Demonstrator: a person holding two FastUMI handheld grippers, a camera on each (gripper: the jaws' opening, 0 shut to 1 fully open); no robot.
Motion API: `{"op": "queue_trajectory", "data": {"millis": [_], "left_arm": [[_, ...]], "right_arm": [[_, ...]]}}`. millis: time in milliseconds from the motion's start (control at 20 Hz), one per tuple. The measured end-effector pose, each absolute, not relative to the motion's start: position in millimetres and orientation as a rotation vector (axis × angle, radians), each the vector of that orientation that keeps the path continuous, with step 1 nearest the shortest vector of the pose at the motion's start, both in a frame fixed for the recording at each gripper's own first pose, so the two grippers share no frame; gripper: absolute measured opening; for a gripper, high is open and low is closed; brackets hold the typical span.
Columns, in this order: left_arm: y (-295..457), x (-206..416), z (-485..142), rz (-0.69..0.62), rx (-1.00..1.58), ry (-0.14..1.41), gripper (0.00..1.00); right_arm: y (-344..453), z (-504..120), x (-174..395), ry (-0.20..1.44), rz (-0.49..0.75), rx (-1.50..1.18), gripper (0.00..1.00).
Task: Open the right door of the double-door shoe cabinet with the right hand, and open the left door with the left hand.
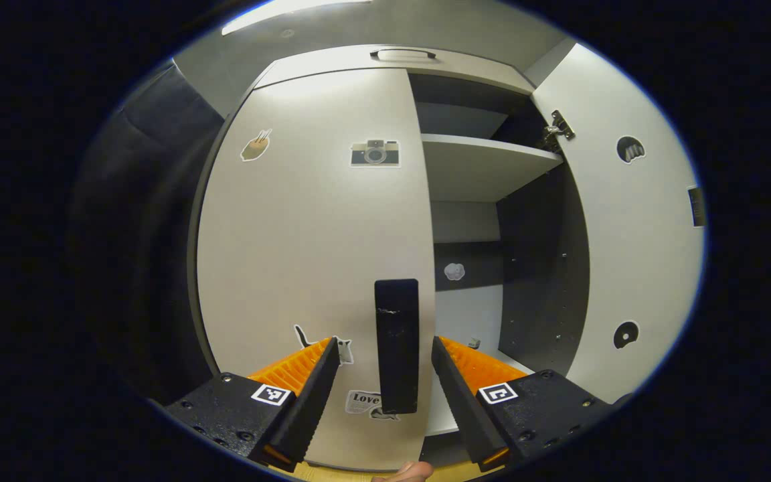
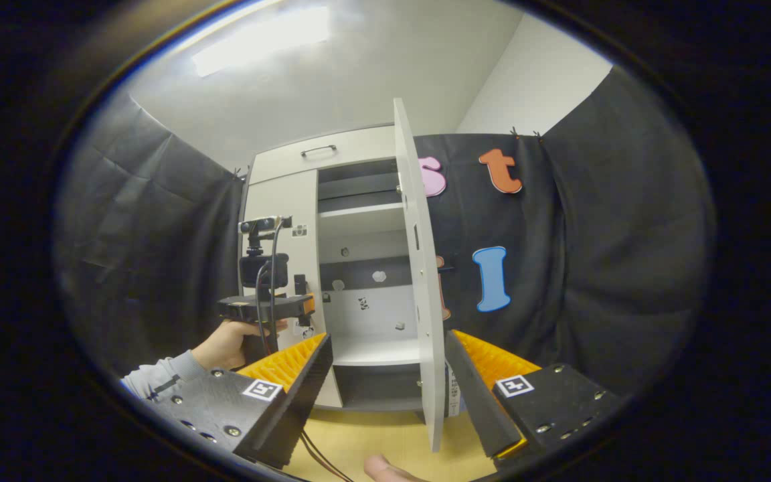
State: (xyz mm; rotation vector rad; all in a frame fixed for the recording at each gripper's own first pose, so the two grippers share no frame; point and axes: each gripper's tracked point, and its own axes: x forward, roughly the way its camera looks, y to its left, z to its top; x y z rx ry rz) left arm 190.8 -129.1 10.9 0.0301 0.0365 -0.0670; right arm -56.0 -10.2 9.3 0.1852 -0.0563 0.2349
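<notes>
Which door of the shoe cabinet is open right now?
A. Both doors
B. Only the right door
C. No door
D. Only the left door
B: the right door is swung wide, showing the shelf inside, while the left door sits flat and shut with the left gripper open around its handle.

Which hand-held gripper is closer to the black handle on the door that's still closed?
Left. The left hand-held gripper is right at the black handle, open fingers on either side. The right hand-held gripper sits back, straddling the open right door.
</notes>
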Motion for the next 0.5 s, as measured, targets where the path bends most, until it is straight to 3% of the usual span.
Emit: {"op": "queue_trajectory", "data": {"millis": [100,250,400,450,500], "left_arm": [[-133,201,4,-0.094,-0.002,0.069,0.84],[-126,208,4,-0.07,0.009,0.062,0.68],[-128,210,3,-0.054,0.042,0.083,0.65],[-131,207,4,-0.06,0.051,0.088,0.64],[-134,209,3,-0.062,0.059,0.091,0.58]], "right_arm": [[-12,10,-57,-0.061,0.239,0.195,1.0],[-21,7,-57,-0.059,0.21,0.21,1.0],[-18,3,-58,-0.047,0.219,0.228,0.96],[-17,1,-57,-0.038,0.221,0.229,1.0],[-18,-2,-56,-0.033,0.218,0.228,1.0]]}}
